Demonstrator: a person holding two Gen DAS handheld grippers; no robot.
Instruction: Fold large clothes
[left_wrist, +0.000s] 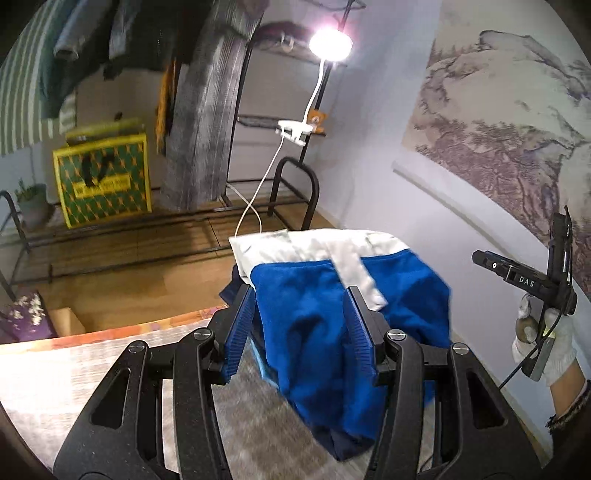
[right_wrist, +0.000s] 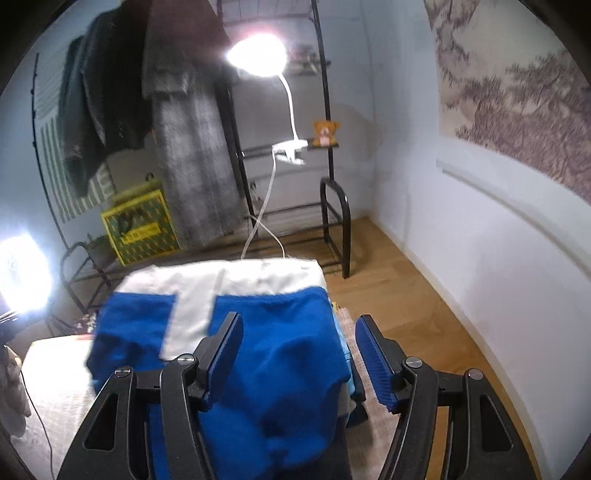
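Observation:
A folded blue and white garment (left_wrist: 332, 295) lies on top of a stack of clothes at the far end of the grey surface (left_wrist: 258, 424); it also shows in the right wrist view (right_wrist: 258, 350). My left gripper (left_wrist: 299, 317) is open, its blue pads on either side of the garment's near left part. My right gripper (right_wrist: 299, 343) is open over the garment's right edge. In the left wrist view the right gripper (left_wrist: 535, 280) shows from the side, held in a white-gloved hand to the right of the stack.
A black clothes rack (right_wrist: 332, 206) with hanging coats (right_wrist: 192, 147) stands behind on the wooden floor (right_wrist: 406, 295). A clip lamp (left_wrist: 330, 43) shines on it. A yellow-green bag (left_wrist: 103, 177) sits at left. A wall (right_wrist: 480, 258) runs along the right.

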